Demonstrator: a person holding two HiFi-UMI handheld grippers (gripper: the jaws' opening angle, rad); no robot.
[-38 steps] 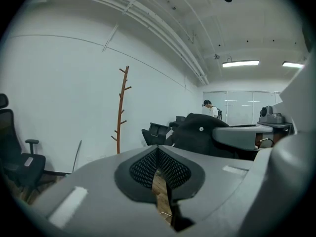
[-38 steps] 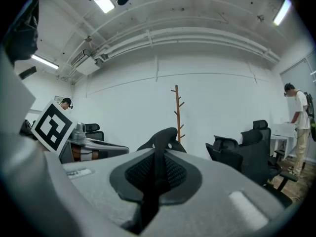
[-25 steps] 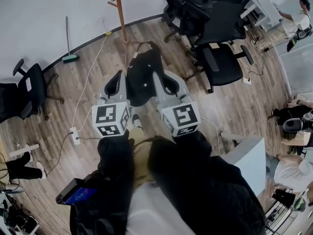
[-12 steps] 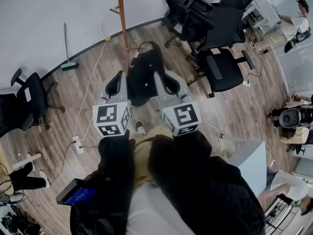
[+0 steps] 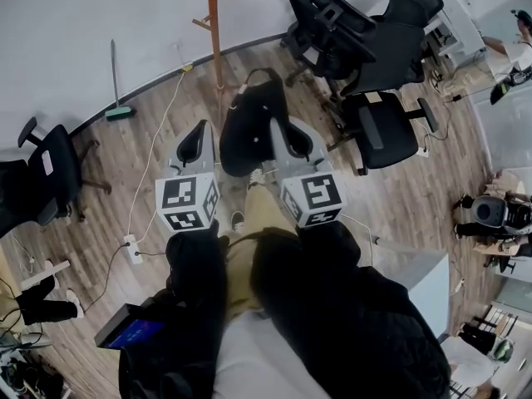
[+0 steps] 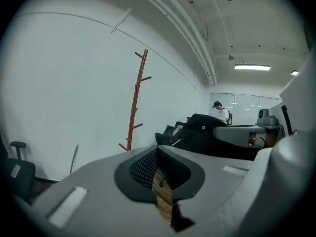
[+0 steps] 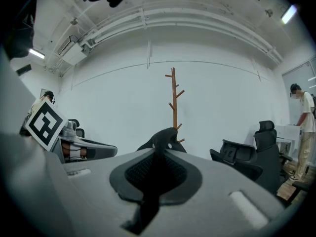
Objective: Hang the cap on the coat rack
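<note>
Right gripper point(image 7: 157, 157): jaws closed on a fold of the black cap point(image 7: 165, 138), the cloth rising out from between the pads. In the head view the cap hangs at this gripper's tip, between the two grippers, above the wooden floor point(image 5: 391, 189). Left gripper point(image 6: 159, 158): jaws drawn together at the tips, only a thin sliver of floor showing below them, nothing held; it rides beside the cap without touching it. Cap: carried in the air, well apart from any peg, not yet on the rack. Coat rack point(image 5: 214, 32): slim brown wooden pole with short upward-slanting pegs, upright by the white wall point(image 5: 100, 15), ahead of both grippers and well apart from them; pegs bare as far as can be seen. Surroundings: black office chairs point(image 5: 366, 48) to the right of the rack, a broom point(image 5: 115, 73) leaning on the wall to its left, a white power strip point(image 5: 129, 229) with its cable on the floor. Step in hand, by judgement: carrying the cap toward the rack; the hanging itself not begun. Next move, by judgement: close the distance, raise the right gripper to peg height, bring the cap's hollow over a peg tip, lower until the peg bears the weight, then part the jaws. The left gripper could steady the loose cloth. The soft cap may sag or swing, so the opening should be lined up before release.
</note>
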